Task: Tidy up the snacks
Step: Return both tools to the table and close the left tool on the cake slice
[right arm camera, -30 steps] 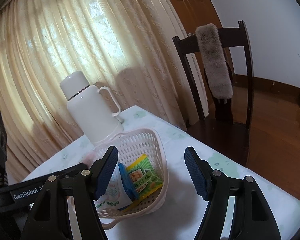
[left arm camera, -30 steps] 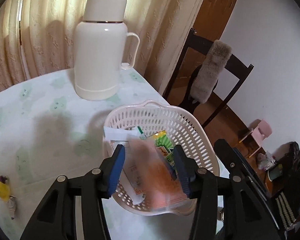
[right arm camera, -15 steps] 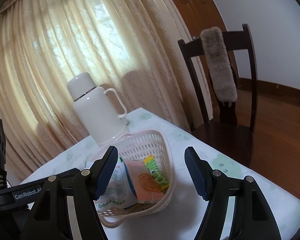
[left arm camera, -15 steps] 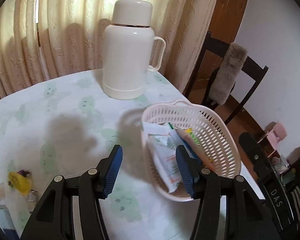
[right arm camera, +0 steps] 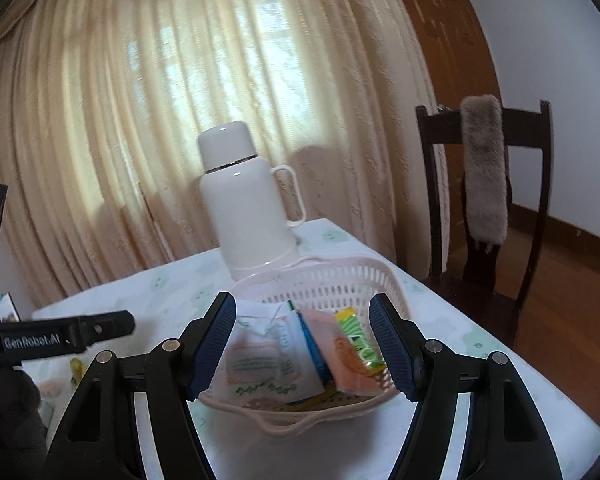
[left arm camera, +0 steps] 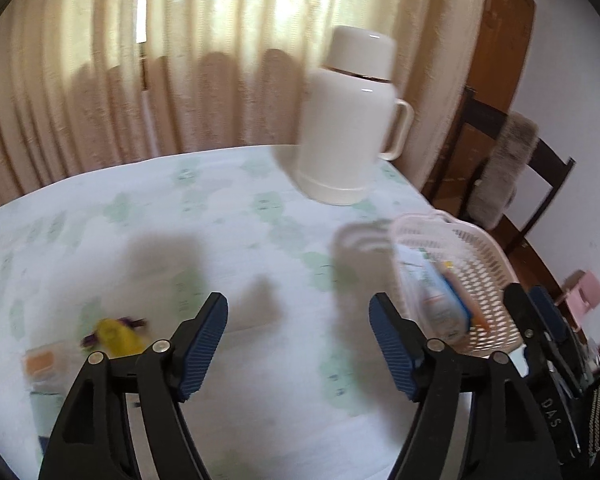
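Note:
A pale pink mesh basket [right arm camera: 340, 276] sits on the table and holds several snack packets: a white one [right arm camera: 260, 360], an orange one [right arm camera: 348, 356] and a green-yellow one [right arm camera: 358, 332]. It also shows at the right in the left wrist view [left arm camera: 480, 264]. My left gripper [left arm camera: 298, 344] is open and empty above the tablecloth, left of the basket. A yellow wrapped candy [left arm camera: 114, 334] and an orange packet [left arm camera: 40, 360] lie on the table at its left. My right gripper [right arm camera: 302, 348] is open and empty, just in front of the basket.
A white thermos jug [left arm camera: 350, 120] stands at the back of the table, behind the basket [right arm camera: 248, 200]. A dark wooden chair [right arm camera: 496, 200] with a furry cover stands beyond the table's right edge. Curtains hang behind the table.
My left gripper let go of the orange packet into the basket, opened wide and swung left away from the basket. The right gripper stayed open and came closer to the basket.

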Demonstrator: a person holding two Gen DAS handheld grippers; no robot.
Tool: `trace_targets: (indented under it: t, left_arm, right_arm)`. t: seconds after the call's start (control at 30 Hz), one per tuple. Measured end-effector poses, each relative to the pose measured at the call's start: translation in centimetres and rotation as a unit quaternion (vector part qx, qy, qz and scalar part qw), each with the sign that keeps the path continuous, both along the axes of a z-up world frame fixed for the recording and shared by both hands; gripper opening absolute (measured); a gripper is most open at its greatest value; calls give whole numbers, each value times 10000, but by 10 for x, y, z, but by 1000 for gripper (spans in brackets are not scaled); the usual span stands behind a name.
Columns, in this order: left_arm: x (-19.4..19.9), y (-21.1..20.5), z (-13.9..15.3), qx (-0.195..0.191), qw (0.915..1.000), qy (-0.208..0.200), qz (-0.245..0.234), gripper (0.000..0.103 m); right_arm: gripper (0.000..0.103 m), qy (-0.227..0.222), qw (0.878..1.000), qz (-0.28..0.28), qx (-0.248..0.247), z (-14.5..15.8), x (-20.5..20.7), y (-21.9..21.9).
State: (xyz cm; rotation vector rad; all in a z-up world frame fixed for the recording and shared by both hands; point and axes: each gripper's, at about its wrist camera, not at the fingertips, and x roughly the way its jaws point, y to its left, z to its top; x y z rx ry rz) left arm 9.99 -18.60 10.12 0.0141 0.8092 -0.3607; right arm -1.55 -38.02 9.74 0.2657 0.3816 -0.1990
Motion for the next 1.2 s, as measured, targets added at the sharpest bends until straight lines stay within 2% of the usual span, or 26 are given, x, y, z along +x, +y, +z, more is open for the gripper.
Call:
trace_targets:
  t: [0.2,0.33,0.5,0.8,1.0,1.2]
  left_arm:
    - [3,42,-7,212,9984,-18,527,70]
    - [5,75,-14,271,9958,61,872,74]
    - [10,119,-25,387,9901,236,1330,81]
    - [19,190,-43,343,9762,578,2064,83]
    - [25,215,-56,301,9701,782,2277,83]
    - [31,220,-74,366,9679,971,2287,83]
  right_arm:
    - [70,4,9986,381,-376,-3,1,25]
    - [70,8,9963,628,-588,-5,2,40]
    - [70,74,9941,780,-744,-10,6,51]
    - [77,146,9894,1164,-858,-16,6,70]
    - [77,241,9839,1464,-994,-20,6,85]
    - [78,266,9826,1557,-976,-20,5,88]
